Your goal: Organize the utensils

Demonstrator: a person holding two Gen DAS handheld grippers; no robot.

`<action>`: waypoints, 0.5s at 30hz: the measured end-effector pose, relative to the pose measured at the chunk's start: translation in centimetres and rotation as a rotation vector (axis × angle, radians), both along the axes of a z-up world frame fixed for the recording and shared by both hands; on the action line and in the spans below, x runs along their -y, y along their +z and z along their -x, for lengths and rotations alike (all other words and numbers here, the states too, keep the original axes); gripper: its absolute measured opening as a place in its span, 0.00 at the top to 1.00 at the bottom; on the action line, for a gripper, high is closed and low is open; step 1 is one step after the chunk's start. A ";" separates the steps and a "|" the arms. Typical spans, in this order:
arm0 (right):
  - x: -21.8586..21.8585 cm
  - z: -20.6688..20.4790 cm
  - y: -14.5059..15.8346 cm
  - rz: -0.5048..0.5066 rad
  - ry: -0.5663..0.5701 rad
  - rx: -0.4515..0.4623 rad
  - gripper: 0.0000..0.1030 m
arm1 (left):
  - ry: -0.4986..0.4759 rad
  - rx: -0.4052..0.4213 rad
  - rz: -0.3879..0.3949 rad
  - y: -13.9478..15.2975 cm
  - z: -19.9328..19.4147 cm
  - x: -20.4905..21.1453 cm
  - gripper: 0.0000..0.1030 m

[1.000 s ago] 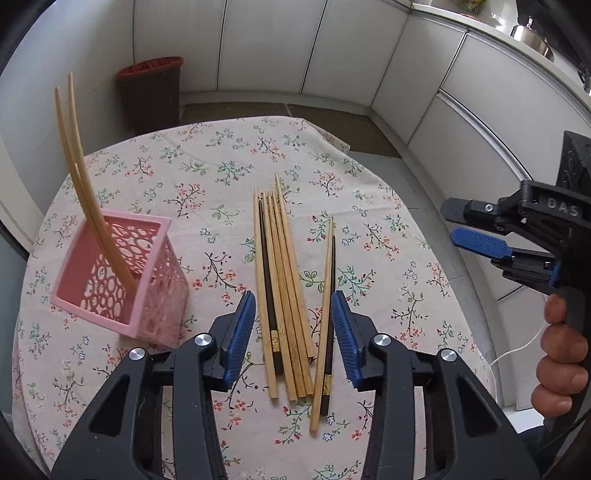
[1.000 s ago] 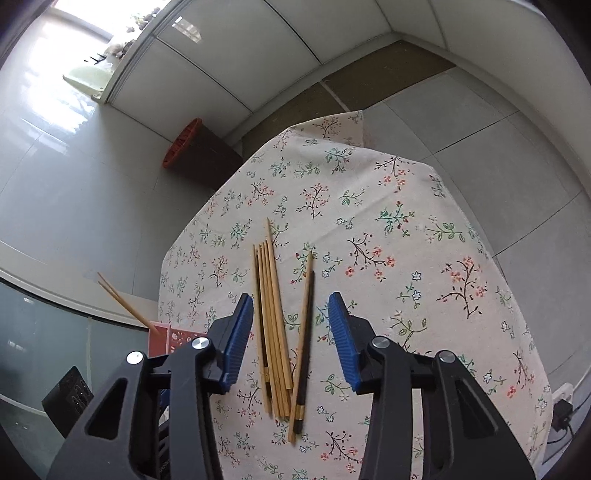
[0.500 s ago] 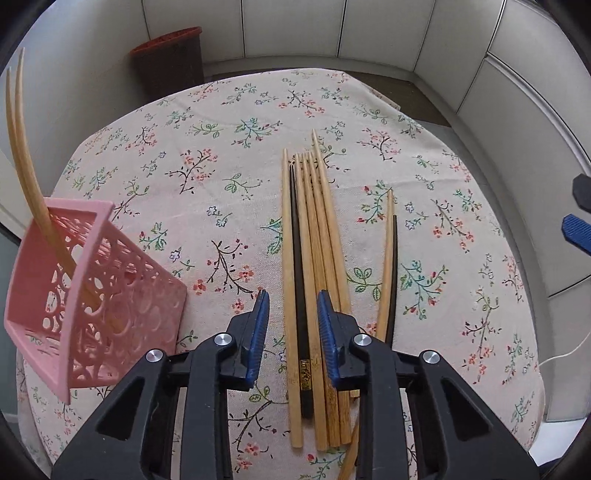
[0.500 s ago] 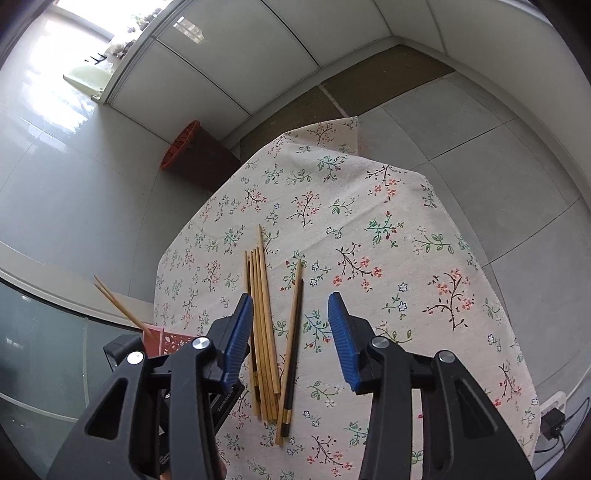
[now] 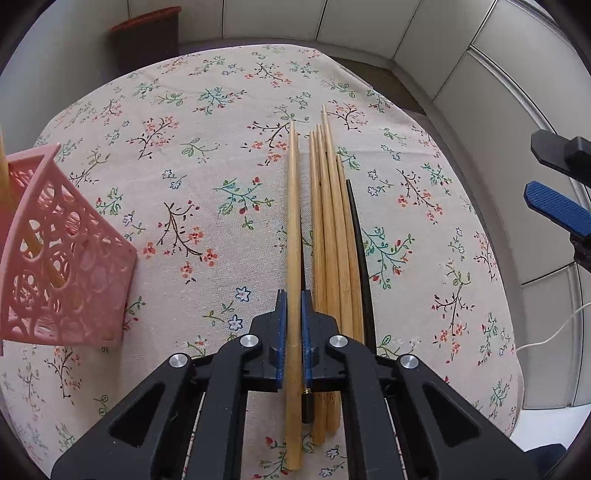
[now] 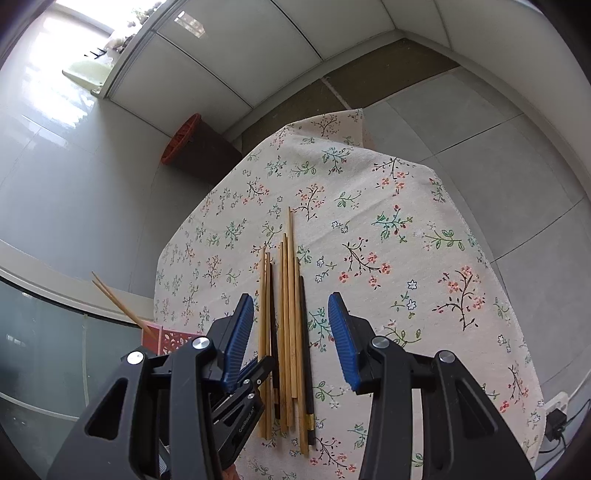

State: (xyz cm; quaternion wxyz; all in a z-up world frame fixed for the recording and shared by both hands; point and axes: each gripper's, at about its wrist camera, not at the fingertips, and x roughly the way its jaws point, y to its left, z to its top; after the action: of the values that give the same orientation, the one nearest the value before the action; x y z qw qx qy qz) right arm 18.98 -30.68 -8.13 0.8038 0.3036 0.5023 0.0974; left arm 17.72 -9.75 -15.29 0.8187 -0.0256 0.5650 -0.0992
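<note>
Several wooden and black chopsticks (image 5: 332, 240) lie side by side on the floral tablecloth (image 5: 207, 155). My left gripper (image 5: 293, 314) points down at their near end, jaws closing, pads pressing the leftmost pale wooden chopstick (image 5: 293, 221). A black chopstick sits tight against it; whether it is gripped too I cannot tell. The pink lattice basket (image 5: 66, 266) stands to the left with two chopsticks (image 6: 118, 302) leaning in it. My right gripper (image 6: 291, 317) hovers open above the bundle (image 6: 288, 314), nothing between its fingers. The left gripper (image 6: 255, 373) shows below it.
A brown waste bin with a red rim (image 5: 147, 33) stands on the floor beyond the table's far edge. White cabinets (image 5: 517, 92) run along the right. A white cable and a power strip (image 6: 554, 406) lie on the floor at the right.
My left gripper came down over the chopsticks and its jaws narrowed from wide apart to tight on the leftmost wooden one. The right gripper stayed where it was, still open.
</note>
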 end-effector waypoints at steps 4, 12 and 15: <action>-0.5 -0.1 -0.3 0.014 0.020 -0.006 0.58 | 0.030 -0.014 0.043 0.0 -0.2 -1.2 0.94; -2.1 -0.4 -1.3 0.056 0.071 -0.043 0.58 | 0.052 -0.054 0.094 -0.2 -0.2 -2.1 0.90; -2.5 -0.3 -1.1 0.061 0.090 -0.035 0.58 | 0.037 -0.042 0.077 -0.3 -0.3 -2.0 0.89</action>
State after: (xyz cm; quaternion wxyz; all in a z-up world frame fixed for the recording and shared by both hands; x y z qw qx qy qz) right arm 19.32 -28.13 -9.26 0.7985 0.2578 0.5321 0.1129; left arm 18.01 -7.78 -15.61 0.8068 -0.0697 0.5773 -0.1049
